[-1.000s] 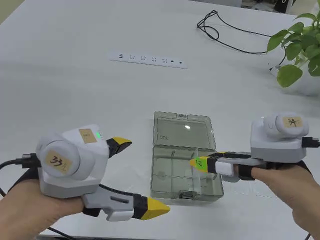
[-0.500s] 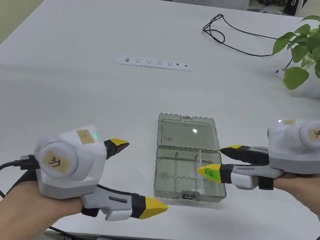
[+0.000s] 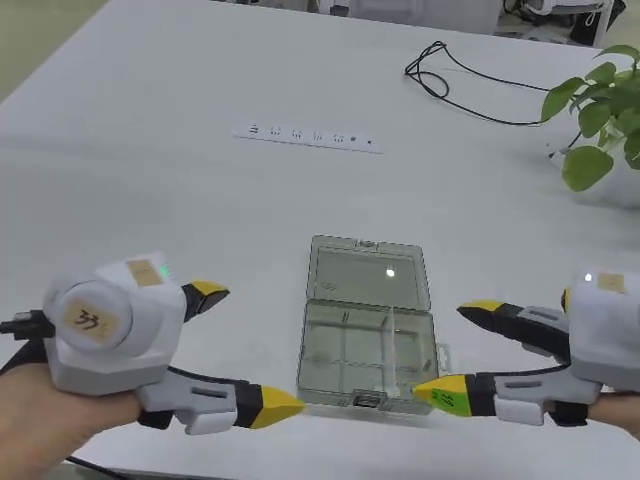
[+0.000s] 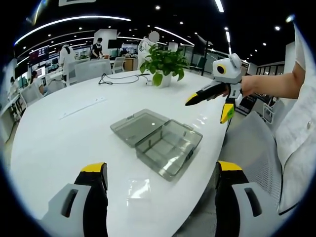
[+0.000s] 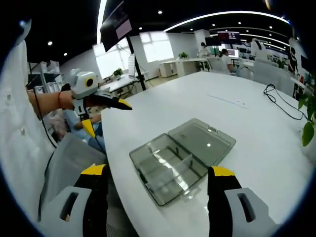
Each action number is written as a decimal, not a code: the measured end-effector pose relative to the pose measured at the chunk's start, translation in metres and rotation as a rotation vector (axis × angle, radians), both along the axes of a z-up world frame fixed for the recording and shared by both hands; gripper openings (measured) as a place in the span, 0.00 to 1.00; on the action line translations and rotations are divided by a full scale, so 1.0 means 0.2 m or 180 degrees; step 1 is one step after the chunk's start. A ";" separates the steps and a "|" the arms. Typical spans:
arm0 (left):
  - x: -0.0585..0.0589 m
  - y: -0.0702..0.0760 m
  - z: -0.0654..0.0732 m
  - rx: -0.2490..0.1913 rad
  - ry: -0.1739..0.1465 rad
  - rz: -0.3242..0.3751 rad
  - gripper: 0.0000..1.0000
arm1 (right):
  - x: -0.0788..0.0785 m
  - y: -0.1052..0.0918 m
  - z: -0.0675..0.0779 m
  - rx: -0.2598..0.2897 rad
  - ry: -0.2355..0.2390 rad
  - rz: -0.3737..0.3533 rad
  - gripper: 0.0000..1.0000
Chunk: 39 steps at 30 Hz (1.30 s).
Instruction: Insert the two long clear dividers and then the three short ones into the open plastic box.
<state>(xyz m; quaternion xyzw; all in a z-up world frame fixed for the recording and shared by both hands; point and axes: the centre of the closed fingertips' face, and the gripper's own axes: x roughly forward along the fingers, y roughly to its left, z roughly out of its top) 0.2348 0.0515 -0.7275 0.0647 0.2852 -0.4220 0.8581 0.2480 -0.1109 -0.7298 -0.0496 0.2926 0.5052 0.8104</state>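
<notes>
Head view: white tabletop (image 3: pixel 130 180), open plastic box (image 3: pixel 365 340) at centre, lid lying flat toward 12 o'clock. Power strip (image 3: pixel 308 136) at 12, black cable (image 3: pixel 470 85) at 1, potted plant (image 3: pixel 600 110) at 2. Left gripper (image 3: pixel 250 348) at 8 and right gripper (image 3: pixel 443 350) at 4, jaws wide apart on both, nothing held.
Left gripper view: box dead ahead; open office, ceiling strip lights, desks.
Right gripper view: box ahead, bright windows at 12.
</notes>
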 end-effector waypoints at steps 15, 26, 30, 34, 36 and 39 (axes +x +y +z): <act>-0.03 0.10 -0.16 0.0359 0.0346 0.0173 0.80 | -0.06 -0.16 -0.04 0.0021 -0.0262 0.0196 0.92; -0.05 0.20 -0.36 0.0805 0.0743 0.0287 0.61 | -0.07 -0.22 -0.05 0.0086 -0.0310 0.0130 0.92; -0.05 0.22 -0.44 0.0933 0.0864 0.0313 0.58 | -0.07 -0.24 -0.04 0.0094 -0.0327 0.0084 0.90; -0.06 0.24 -0.51 0.1099 0.0969 0.0283 0.55 | -0.08 -0.24 -0.04 0.0127 -0.0334 0.0047 0.89; -0.05 0.23 -0.52 0.1134 0.0973 0.0252 0.54 | -0.07 -0.24 -0.03 0.0129 -0.0342 0.0030 0.89; -0.05 0.24 -0.55 0.1210 0.1010 0.0237 0.52 | -0.07 -0.24 -0.03 0.0147 -0.0340 0.0005 0.88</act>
